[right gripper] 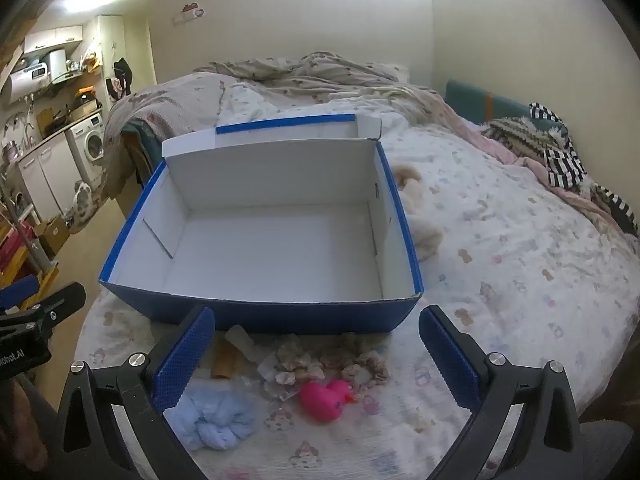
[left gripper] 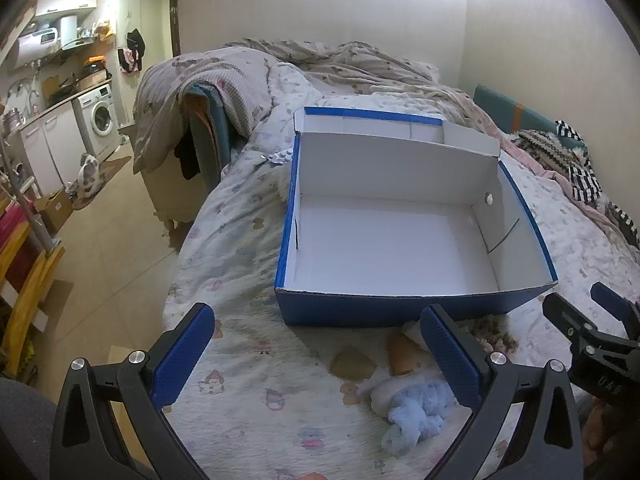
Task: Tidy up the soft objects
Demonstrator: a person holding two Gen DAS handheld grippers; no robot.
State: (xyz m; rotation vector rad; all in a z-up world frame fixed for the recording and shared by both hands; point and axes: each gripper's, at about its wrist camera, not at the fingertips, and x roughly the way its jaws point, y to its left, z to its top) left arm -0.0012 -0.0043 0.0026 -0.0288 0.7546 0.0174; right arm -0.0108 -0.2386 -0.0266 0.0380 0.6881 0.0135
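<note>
blue box [right gripper: 256, 312] on bed [right gripper: 520, 264] — pink duck [right gripper: 324, 398] near

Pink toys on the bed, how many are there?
1. A pink rubber duck lies on the bedspread in front of the blue box, beside the floral scrunchies, between the right gripper's open jaws. More could hide behind the box.

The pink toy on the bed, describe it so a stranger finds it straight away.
Find the open blue box on the bed. Among the soft things before its near wall lies the pink duck, right of the fluffy light-blue bundle. Nothing else there is bright pink.
</note>
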